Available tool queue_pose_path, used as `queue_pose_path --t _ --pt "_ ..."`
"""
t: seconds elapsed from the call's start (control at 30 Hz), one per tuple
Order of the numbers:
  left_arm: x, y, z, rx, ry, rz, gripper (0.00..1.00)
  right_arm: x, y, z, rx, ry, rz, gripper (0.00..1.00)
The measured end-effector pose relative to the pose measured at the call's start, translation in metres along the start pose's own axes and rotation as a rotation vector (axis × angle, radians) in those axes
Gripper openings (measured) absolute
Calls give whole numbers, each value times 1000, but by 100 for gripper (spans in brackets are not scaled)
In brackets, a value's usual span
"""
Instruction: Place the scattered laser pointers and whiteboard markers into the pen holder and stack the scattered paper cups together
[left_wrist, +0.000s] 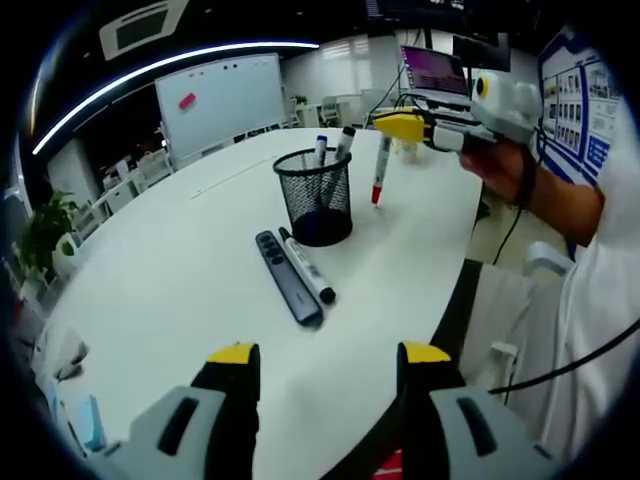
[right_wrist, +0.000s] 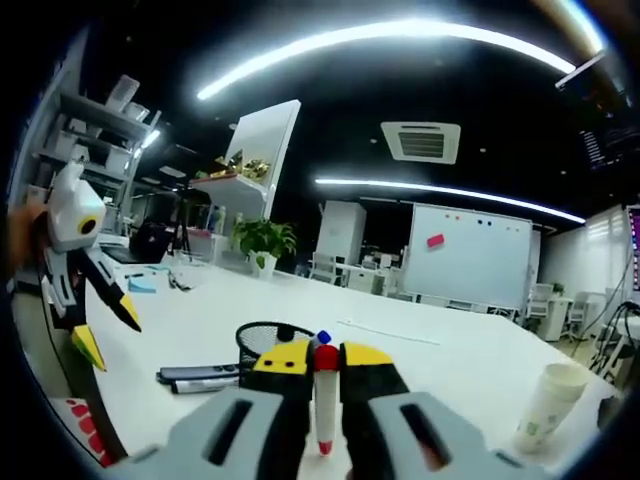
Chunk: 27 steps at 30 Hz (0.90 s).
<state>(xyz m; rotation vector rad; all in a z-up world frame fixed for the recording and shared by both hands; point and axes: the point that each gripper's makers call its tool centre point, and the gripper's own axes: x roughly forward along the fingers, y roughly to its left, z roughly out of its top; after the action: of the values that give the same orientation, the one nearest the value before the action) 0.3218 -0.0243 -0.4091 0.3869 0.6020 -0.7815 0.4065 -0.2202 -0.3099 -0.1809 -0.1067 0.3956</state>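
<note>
Seen in the left gripper view: right gripper (left_wrist: 392, 127) clamped on a red-capped whiteboard marker (left_wrist: 380, 172), held upright in the air just beside and slightly above the black mesh pen holder (left_wrist: 316, 196), not touching it. Two markers (left_wrist: 333, 146) already standing in the holder, caps up. On the white table (left_wrist: 170, 270) directly in front of the holder, lying side by side and touching: a dark laser pointer (left_wrist: 287, 277) and a black-capped whiteboard marker (left_wrist: 307, 266). Left gripper (left_wrist: 317, 360) low over the near table edge, yellow-tipped jaws spread wide with nothing between them, well apart from the pair of pens.

Seen in the right gripper view: red-capped marker pinched between the narrow jaws, red end down, the holder's rim just behind it, the laser pointer and marker lying left of the holder. Paper cups (right_wrist: 547, 404) upright near the table's right edge, well apart from the holder; green print on them too small to read. Left gripper at far left, jaws apart.

Writing on the markers' labels not legible.
</note>
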Motion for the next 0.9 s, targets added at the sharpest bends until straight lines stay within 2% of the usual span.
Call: queue_pose_path --t 0.9 --pt "0 0 0 -4 -1 1 55 4 -7 24 0 -48 -12 11"
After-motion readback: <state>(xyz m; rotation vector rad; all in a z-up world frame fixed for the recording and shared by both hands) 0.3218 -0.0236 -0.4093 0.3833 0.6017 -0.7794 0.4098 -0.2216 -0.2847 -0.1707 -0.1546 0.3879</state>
